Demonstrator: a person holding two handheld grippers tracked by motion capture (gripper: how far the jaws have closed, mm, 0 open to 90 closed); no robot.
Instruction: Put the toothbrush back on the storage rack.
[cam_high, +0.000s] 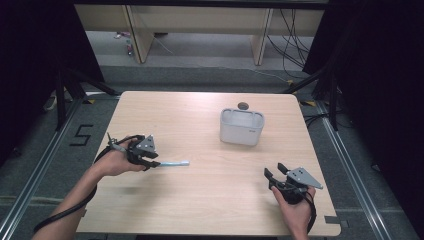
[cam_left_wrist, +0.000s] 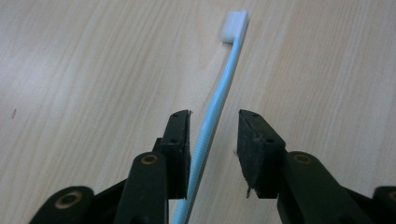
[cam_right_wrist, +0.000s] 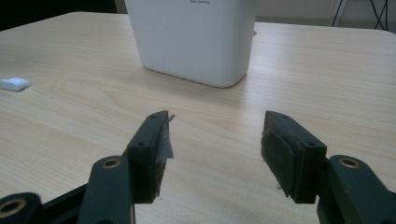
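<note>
One pale-blue toothbrush (cam_left_wrist: 219, 91) (white head)

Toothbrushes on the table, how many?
1. The toothbrush lies flat left of centre, handle between the left gripper's open jaws. Whether the white container hides more can't be told.

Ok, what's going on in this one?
A person works at a table with a gripper in each hand. The left gripper is around the handle of a toothbrush that lies flat on the wood; one pad looks close against the handle, the other is clear, so it isn't gripped yet. The right gripper is open and holds nothing, aimed at a white container farther back.
</note>
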